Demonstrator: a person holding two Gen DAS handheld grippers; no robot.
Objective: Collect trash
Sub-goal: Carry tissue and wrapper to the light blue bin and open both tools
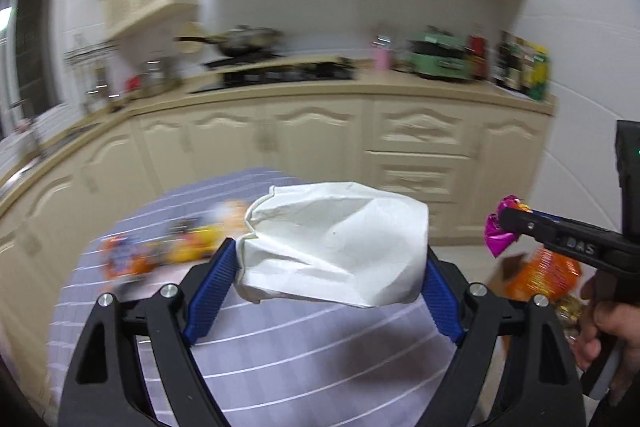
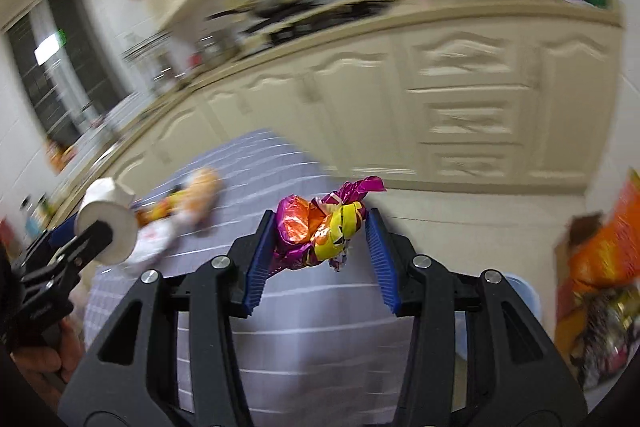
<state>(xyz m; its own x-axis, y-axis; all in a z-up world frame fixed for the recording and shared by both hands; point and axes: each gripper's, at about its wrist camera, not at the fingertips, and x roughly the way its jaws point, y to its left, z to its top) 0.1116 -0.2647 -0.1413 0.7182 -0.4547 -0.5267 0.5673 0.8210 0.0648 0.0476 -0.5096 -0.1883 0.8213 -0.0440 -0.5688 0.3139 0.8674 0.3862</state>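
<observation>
My left gripper (image 1: 332,255) is shut on a crushed white paper cup (image 1: 336,247) and holds it above the lilac striped tablecloth (image 1: 304,355). My right gripper (image 2: 320,239) is shut on a crumpled purple, orange and yellow foil wrapper (image 2: 316,231), also held in the air. In the left wrist view the right gripper (image 1: 504,223) shows at the right with the wrapper (image 1: 498,235). In the right wrist view the left gripper (image 2: 94,231) shows at the left with the cup (image 2: 108,219).
Several colourful snack wrappers (image 1: 160,251) lie on the far side of the table. A trash container with orange packaging (image 2: 600,267) stands on the floor to the right. Cream kitchen cabinets (image 1: 320,135) and a cluttered counter run behind.
</observation>
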